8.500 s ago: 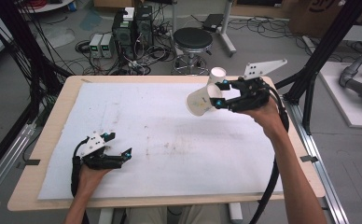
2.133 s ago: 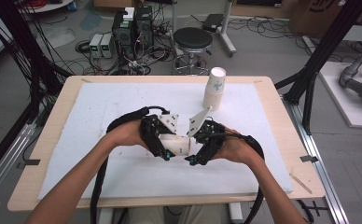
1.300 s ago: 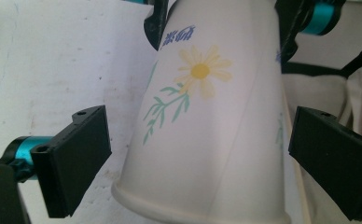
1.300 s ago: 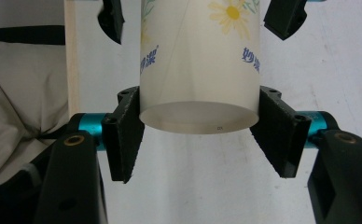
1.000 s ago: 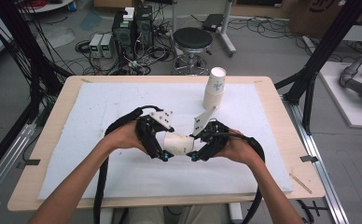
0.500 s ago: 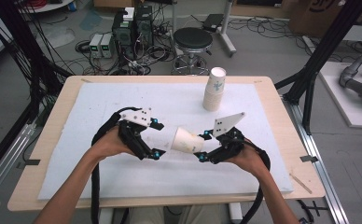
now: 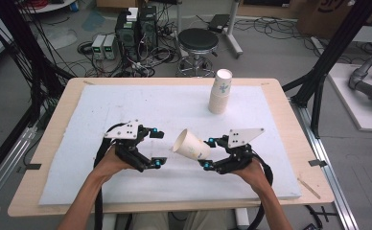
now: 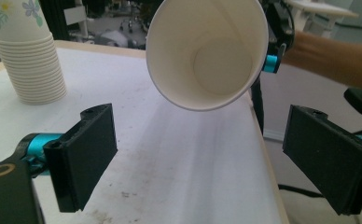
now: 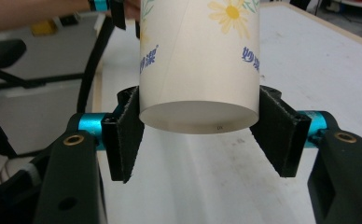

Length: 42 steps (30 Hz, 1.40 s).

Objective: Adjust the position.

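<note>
High view recorded the wide white surface (image 7: 270, 115) carrying a stack of paper cups (image 7: 219, 98) near its far edge, standing upright and well apart from both hands. Nearer the person, the two grippers, which half a second earlier had flanked the single cup closely, now stood separated with a clear gap between them. The right gripper (image 7: 208, 153) retained the paper cup (image 7: 191, 145), tipped on its side with its mouth towards the left gripper (image 7: 156, 149) and held off the surface. Right gripper view showed its jaws clamped on either side of the cup's base end (image 9: 198, 70), contact firm on both walls. Left gripper view showed its jaws spread wide with nothing between them, the cup's open mouth (image 8: 207, 51) hanging beyond them and untouched. Compared with a second ago, when both grippers closed in on the cup together, the left had let go and drawn back. In my judgement the handover to the right gripper was complete, and the cup was free to be carried on, likely towards the stack.
</note>
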Motion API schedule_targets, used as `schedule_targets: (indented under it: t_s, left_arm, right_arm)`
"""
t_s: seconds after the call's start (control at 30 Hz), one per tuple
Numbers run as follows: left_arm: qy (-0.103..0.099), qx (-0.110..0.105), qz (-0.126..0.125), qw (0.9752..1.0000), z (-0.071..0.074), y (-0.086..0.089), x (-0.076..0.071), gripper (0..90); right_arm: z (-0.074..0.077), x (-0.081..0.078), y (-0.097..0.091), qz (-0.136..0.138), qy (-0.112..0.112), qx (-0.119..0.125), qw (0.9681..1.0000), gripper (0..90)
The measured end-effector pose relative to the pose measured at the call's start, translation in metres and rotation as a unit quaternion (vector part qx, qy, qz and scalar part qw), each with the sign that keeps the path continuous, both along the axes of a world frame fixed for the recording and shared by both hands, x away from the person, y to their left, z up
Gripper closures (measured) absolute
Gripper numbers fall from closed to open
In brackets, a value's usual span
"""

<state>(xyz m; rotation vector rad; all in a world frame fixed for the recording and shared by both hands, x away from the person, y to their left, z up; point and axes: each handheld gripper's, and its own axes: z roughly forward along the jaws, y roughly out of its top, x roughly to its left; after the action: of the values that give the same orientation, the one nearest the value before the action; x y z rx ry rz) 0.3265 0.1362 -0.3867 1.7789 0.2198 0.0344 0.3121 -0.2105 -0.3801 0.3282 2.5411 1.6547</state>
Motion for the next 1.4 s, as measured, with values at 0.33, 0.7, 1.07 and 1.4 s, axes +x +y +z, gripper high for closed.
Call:
schedule_targets:
  t_s: [0.33, 0.7, 1.07, 1.4]
  left_arm:
    - [0.009, -0.080, -0.012, 0.9967, -0.018, -0.005, -0.003, 9.2]
    - [0.006, -0.089, -0.031, 0.9956, -0.010, -0.024, 0.001, 8.8]
    - [-0.001, -0.079, -0.068, 0.9946, 0.003, -0.056, 0.006, 8.7]
    - [-0.003, -0.074, -0.077, 0.9943, 0.004, -0.057, 0.007, 16.2]
  right_arm:
    - [-0.012, -0.001, 0.004, 0.015, -0.004, 0.055, 0.9984, 37.8]
    - [-0.012, -0.001, 0.005, 0.030, -0.004, 0.066, 0.9973, 37.8]
    - [-0.012, 0.000, 0.007, 0.038, -0.007, 0.070, 0.9968, 37.8]
    - [-0.013, 0.000, 0.010, 0.049, -0.009, 0.067, 0.9965, 37.9]
